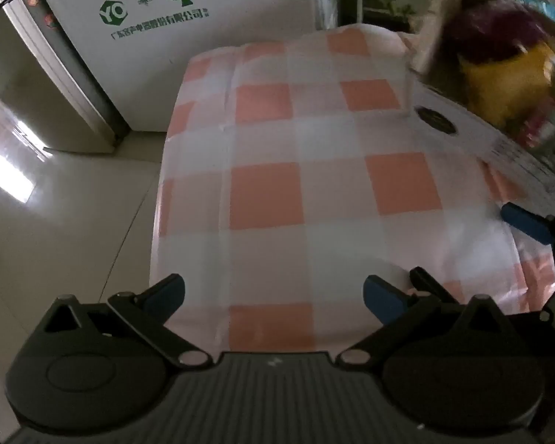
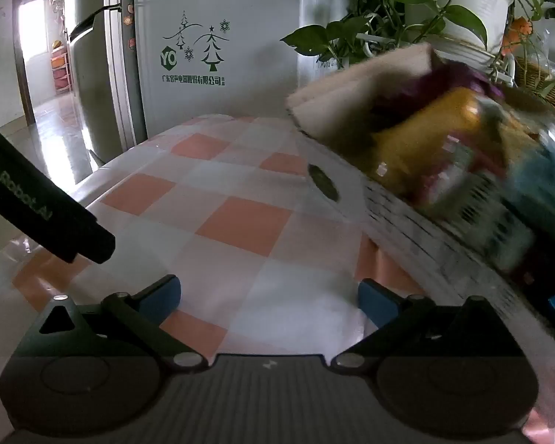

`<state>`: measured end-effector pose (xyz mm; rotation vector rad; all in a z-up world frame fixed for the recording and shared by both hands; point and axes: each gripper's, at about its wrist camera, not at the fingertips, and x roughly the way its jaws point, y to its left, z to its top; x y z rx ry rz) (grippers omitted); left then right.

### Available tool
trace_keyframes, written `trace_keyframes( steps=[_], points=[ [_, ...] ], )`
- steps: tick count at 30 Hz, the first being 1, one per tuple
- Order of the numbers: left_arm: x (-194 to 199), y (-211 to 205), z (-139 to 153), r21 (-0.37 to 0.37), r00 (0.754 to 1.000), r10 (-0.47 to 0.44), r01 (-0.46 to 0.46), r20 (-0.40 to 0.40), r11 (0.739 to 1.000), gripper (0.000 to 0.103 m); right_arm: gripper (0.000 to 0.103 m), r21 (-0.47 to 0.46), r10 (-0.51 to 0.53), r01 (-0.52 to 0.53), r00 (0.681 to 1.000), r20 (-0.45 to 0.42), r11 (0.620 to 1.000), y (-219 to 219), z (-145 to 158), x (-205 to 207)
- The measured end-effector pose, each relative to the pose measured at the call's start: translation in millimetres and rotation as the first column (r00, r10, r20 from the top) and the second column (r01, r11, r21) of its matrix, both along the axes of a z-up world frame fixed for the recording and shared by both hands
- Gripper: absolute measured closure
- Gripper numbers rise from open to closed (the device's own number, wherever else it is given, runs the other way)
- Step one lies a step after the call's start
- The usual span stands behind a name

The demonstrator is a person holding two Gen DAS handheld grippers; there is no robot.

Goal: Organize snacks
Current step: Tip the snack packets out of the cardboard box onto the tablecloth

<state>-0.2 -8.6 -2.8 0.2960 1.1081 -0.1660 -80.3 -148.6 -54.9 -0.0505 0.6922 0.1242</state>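
A white cardboard box point(image 2: 407, 218) with a raised flap point(image 2: 355, 85) stands on the right of the checked table point(image 2: 240, 222). Several snack packs lie in it, blurred: a yellow one point(image 2: 433, 129), a purple one point(image 2: 451, 77) and a blue one point(image 2: 544, 188). The box also shows in the left wrist view point(image 1: 473, 129), with the yellow pack point(image 1: 499, 81). My left gripper point(image 1: 273, 296) is open and empty over the table's near edge. My right gripper point(image 2: 268, 298) is open and empty, just left of the box. Its blue fingertip point(image 1: 525, 222) shows at the right edge of the left wrist view.
A white fridge point(image 2: 211, 37) with green print stands behind the table. Potted plants point(image 2: 462, 3) and a wicker basket point(image 2: 544, 81) are behind the box. The left gripper's dark handle point(image 2: 44, 218) crosses the left of the right wrist view. Tiled floor point(image 1: 55, 222) lies left of the table.
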Motion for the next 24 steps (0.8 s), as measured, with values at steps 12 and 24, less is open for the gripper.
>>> trace_keyframes(
  steps=[12,24],
  points=[
    [4,-6,-9,0.012,1.000,-0.007,0.008,-0.018,1.000,0.001,0.000,-0.001,0.000,0.000,1.000,0.001,1.000,0,0,0],
    [2,-11,-8,0.009,0.999,-0.028,0.028,-0.017,1.000,0.001,0.000,-0.001,0.000,0.000,1.000,0.000,1.000,-1,3,3]
  ],
)
